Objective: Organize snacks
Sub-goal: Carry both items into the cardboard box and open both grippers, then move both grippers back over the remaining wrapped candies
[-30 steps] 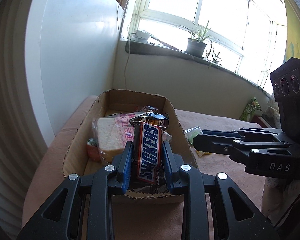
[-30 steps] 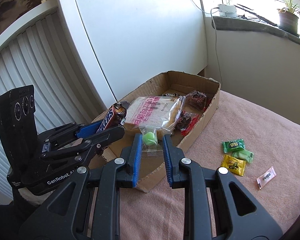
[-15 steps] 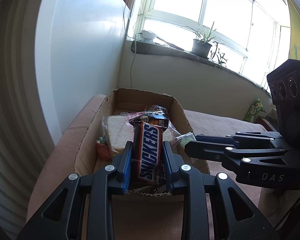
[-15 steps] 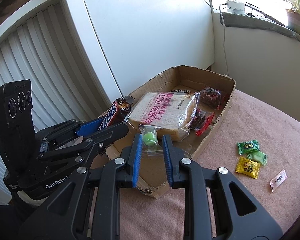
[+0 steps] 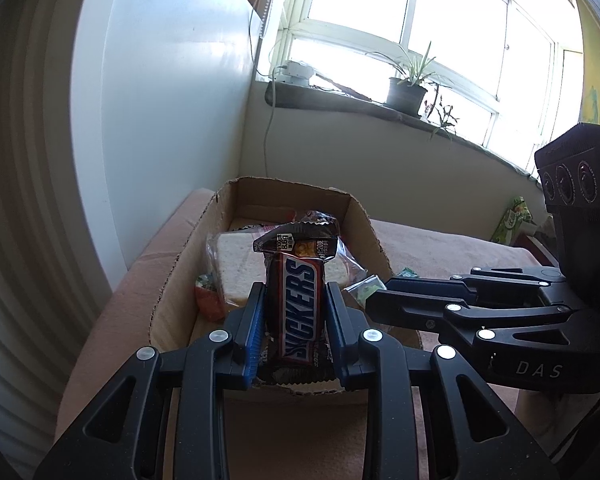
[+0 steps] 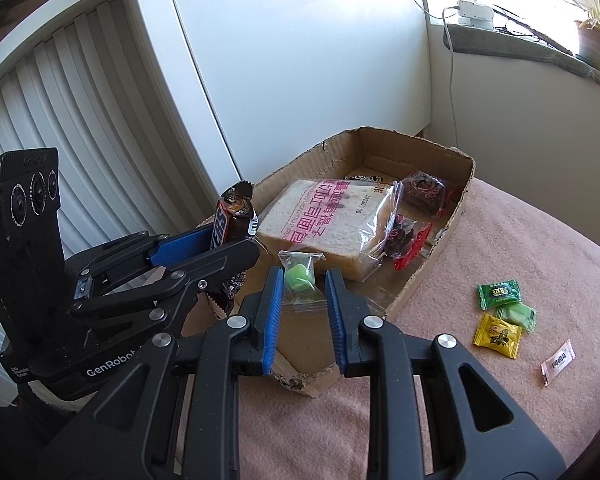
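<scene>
My left tool [image 5: 295, 300] is clamped on a Snickers bar [image 5: 300, 312], the bar standing upright between the blue pads, its crimped top end poking above the tips. It hangs over the near end of the cardboard box [image 5: 168, 284], which lies straight ahead at twelve o'clock in the left wrist view.

My right tool [image 6: 300, 286] is closed narrow on a small clear zip bag [image 6: 300, 280] with a green candy inside; the pads pinch the bag's sides. I hold it above the box's near corner. In the right wrist view, the left tool sits at nine o'clock with the Snickers bar [image 6: 230, 220] sticking up from it.

Inside the box I see a bagged loaf of sliced bread [image 6: 328, 220] with pink print on it, lying toward the middle. At about two o'clock from the bread are dark snacks in clear wrap [image 6: 422, 190], and a red-tied packet [image 6: 406, 240] sits just beside the bread's right edge.

The box rests on a surface covered with a pink cloth [image 6: 500, 420]. Out on that cloth, at three o'clock in the right view, lie loose pieces: a green wrapped candy [image 6: 498, 292], a pale green one [image 6: 518, 315] touching it, a yellow one [image 6: 496, 335] just below, and a small pink sachet [image 6: 558, 361] a little apart.

A potted plant [image 5: 406, 92] stands on the window sill behind.
</scene>
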### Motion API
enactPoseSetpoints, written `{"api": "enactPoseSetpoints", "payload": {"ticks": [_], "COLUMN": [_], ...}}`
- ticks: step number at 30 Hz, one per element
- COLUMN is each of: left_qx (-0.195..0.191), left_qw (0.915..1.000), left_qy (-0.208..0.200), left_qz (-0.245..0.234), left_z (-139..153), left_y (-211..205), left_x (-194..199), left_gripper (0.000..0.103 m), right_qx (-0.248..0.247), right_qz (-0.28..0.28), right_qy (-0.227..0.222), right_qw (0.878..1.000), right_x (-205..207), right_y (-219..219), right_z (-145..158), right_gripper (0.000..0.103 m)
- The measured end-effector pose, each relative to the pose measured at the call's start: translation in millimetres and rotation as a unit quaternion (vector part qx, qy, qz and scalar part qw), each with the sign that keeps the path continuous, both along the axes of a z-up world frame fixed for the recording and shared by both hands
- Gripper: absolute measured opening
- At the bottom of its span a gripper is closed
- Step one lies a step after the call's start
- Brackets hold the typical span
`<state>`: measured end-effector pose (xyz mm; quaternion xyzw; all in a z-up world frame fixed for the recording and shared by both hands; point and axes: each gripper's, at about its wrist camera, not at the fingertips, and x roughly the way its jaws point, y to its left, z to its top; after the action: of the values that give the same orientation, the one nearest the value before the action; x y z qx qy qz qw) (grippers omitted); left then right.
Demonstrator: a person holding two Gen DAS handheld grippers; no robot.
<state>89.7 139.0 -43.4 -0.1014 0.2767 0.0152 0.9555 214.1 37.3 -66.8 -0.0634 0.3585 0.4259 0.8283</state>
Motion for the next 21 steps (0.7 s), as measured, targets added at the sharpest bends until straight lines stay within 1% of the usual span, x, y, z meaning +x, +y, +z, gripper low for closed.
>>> {"api": "enactPoseSetpoints", "payload": {"ticks": [1, 2, 5, 6, 11, 15, 21], "left_qx": [0.0, 0.0, -0.002, -0.003, 0.004, 0.003, 0.003], "left_qw": [1.0, 1.0, 1.0, 1.0, 1.0, 1.0, 1.0], "left_qy": [0.0, 0.001, -0.004, -0.006, -0.005, -0.006, -0.007], "left_qz": [0.001, 0.001, 0.006, 0.006, 0.004, 0.005, 0.005], "left_z": [0, 0, 1, 2, 1, 2, 3], "left_y": [0, 0, 2, 2, -1, 0, -2], "left_x": [0, 0, -1, -2, -2, -2, -2], "left_gripper": [0.027, 0.027, 0.027, 0.027, 0.03, 0.03, 0.03], "right_qx": [-0.001, 0.0, 0.003, 0.003, 0.004, 0.003, 0.004], "right_qz": [-0.002, -0.002, -0.006, -0.008, -0.013, -0.018, -0.025], "right_qy": [-0.001, -0.001, -0.005, -0.007, -0.01, -0.009, -0.012], "right_qw": [1.0, 1.0, 1.0, 1.0, 1.0, 1.0, 1.0], "right_x": [0, 0, 0, 0, 1, 2, 2], "right_y": [0, -1, -4, -5, -8, -10, -17], "right_z": [0, 0, 2, 3, 4, 3, 5], "right_gripper": [0.025, 0.028, 0.043, 0.046, 0.047, 0.051, 0.052]}}
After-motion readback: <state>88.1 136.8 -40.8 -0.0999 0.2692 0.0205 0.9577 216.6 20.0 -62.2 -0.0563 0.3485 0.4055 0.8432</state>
